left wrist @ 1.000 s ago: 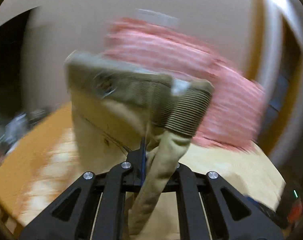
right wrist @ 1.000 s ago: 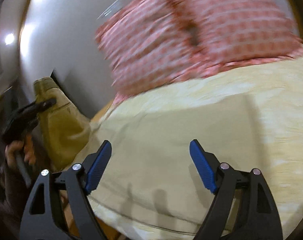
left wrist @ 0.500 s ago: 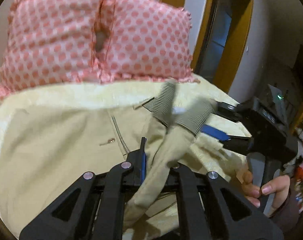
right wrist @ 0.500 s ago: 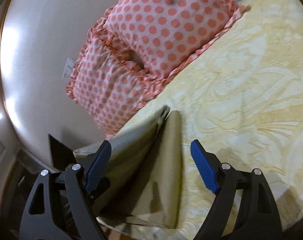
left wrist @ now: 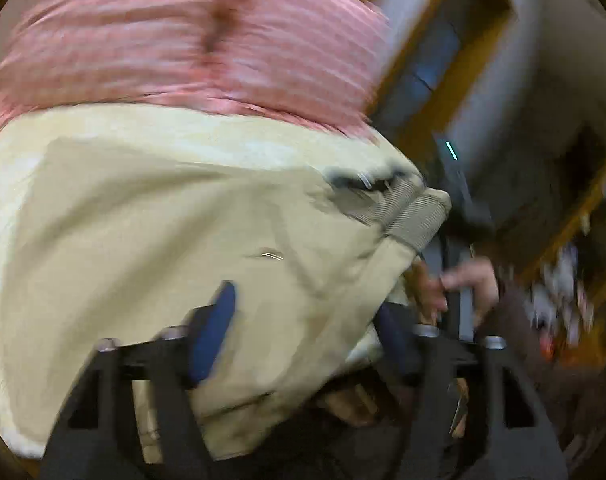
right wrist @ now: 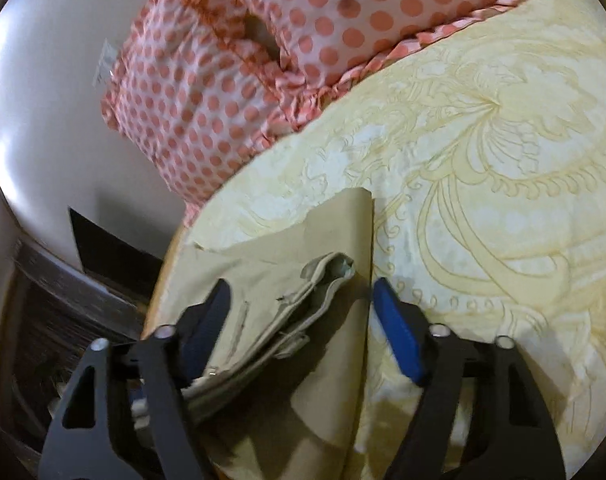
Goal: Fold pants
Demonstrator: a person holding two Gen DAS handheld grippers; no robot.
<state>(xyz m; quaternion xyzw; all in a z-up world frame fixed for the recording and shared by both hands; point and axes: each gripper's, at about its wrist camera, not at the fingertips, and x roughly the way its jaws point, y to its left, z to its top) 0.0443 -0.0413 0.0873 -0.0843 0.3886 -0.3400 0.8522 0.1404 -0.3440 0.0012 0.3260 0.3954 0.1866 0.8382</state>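
Observation:
The khaki pants (left wrist: pixel 151 240) lie spread on the yellow bedspread (right wrist: pixel 483 184). In the blurred left wrist view their ribbed waistband (left wrist: pixel 411 216) sits at the right. My left gripper (left wrist: pixel 303 332) is open, with the pants fabric bulging between its blue pads (left wrist: pixel 213 336). In the right wrist view the pants (right wrist: pixel 335 340) lie at the bed's near left edge with a bunched waistband part (right wrist: pixel 299 300) on top. My right gripper (right wrist: pixel 303 320) is open just above that bunched part.
Two pink polka-dot pillows (right wrist: pixel 243 64) lean against the white wall (right wrist: pixel 35 120) at the head of the bed. A doorway with an orange frame (left wrist: pixel 443 68) is at the right of the left view. The other hand and its gripper handle (left wrist: pixel 459 280) show there.
My left gripper has opened and let go of the pants' waistband, which now lies on the bed. My right gripper has moved down closer over the pants.

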